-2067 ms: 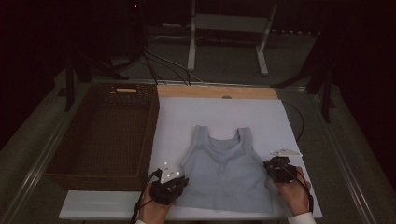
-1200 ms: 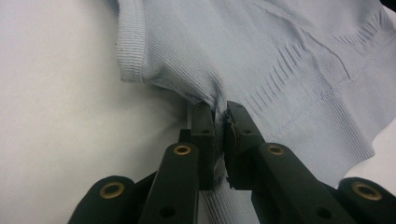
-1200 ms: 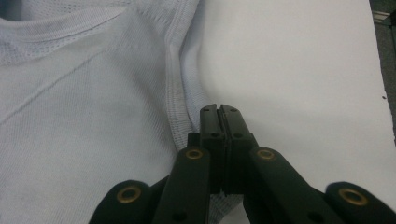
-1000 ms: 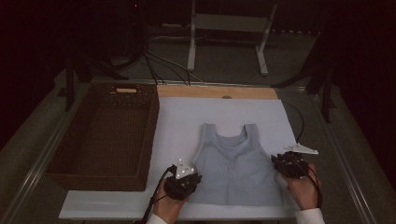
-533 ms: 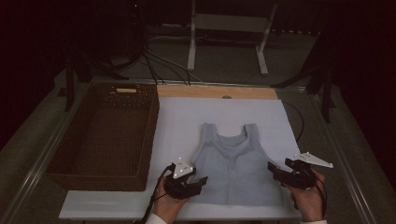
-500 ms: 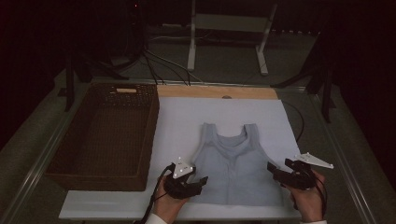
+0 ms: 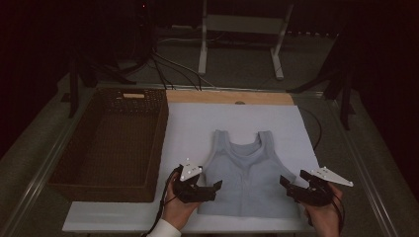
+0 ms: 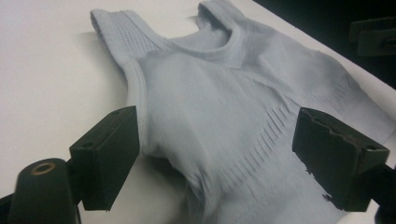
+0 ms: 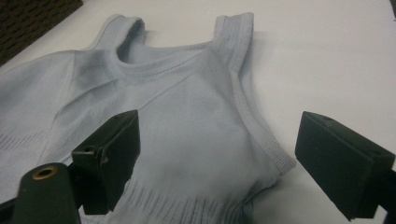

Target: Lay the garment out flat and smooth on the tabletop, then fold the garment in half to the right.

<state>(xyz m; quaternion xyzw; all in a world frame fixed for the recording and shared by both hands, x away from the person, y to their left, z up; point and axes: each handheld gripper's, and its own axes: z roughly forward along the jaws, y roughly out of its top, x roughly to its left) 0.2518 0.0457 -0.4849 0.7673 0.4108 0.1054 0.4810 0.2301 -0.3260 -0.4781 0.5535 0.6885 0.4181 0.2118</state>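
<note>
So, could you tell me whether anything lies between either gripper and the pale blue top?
Nothing visible does. The left gripper and right gripper sit at the side edges of the top, both with jaws just opened wide, cloth lying between them and unpinched.

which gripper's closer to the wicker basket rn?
Left. The left gripper sits at the tank top's lower left corner, just off the wicker basket's near right corner. The right gripper is across the top, at its lower right corner.

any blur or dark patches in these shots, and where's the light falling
High view: light falls on the white board and top; the surroundings are near black. Left gripper view: top's near hem is soft, and the far corner is dark. Right gripper view: evenly lit, fairly sharp.
</note>
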